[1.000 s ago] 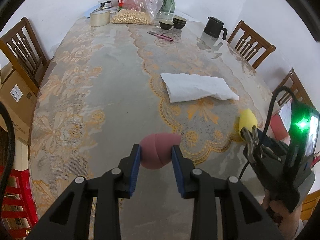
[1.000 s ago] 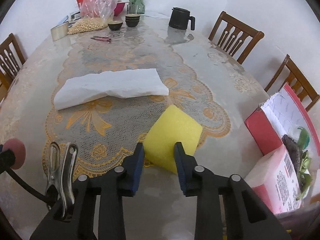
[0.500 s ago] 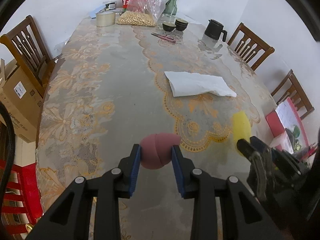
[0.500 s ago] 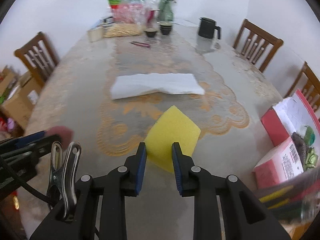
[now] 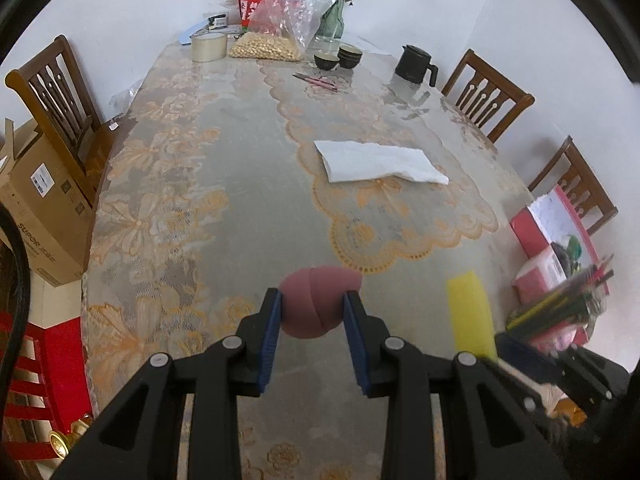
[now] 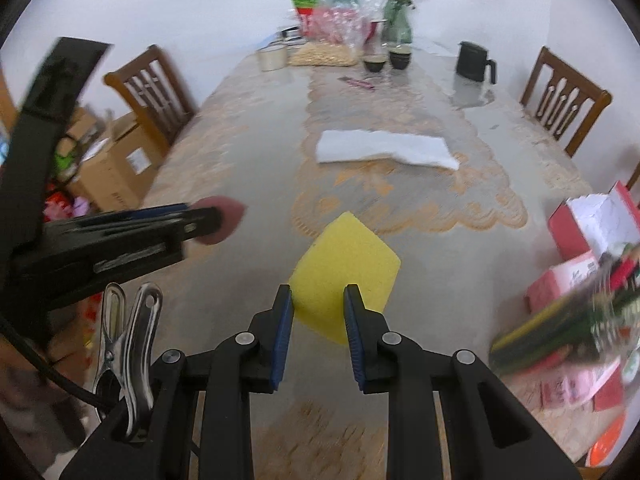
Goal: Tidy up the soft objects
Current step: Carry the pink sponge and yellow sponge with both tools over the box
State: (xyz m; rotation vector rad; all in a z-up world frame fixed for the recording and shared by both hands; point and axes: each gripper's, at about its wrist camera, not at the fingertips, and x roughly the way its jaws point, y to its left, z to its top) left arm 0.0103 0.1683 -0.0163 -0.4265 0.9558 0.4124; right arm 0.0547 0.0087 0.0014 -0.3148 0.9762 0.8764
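Observation:
My left gripper [image 5: 313, 309] is shut on a dusty-pink egg-shaped sponge [image 5: 318, 300] and holds it above the near end of the table. It also shows in the right wrist view [image 6: 222, 220], at the left. My right gripper [image 6: 319, 307] is shut on a yellow square sponge [image 6: 346, 266], held above the table; in the left wrist view the yellow sponge [image 5: 471, 316] is at the lower right. A folded white cloth [image 5: 380, 162] lies flat on the lace runner mid-table, also seen in the right wrist view [image 6: 384, 150].
Long table [image 5: 192, 184] with floral cloth. At the far end are a tape roll [image 5: 209, 47], a bag of nuts [image 5: 276, 36], two bowls [image 5: 338, 56], a black kettle [image 5: 416, 65] and scissors [image 5: 316, 79]. Red boxes and pencils [image 5: 560, 264] at right. Wooden chairs around; cardboard box [image 5: 36, 204] left.
Both grippers have pulled back and risen from the table, each keeping its sponge. The cloth now looks farther away. The right gripper has swung closer beside the left.

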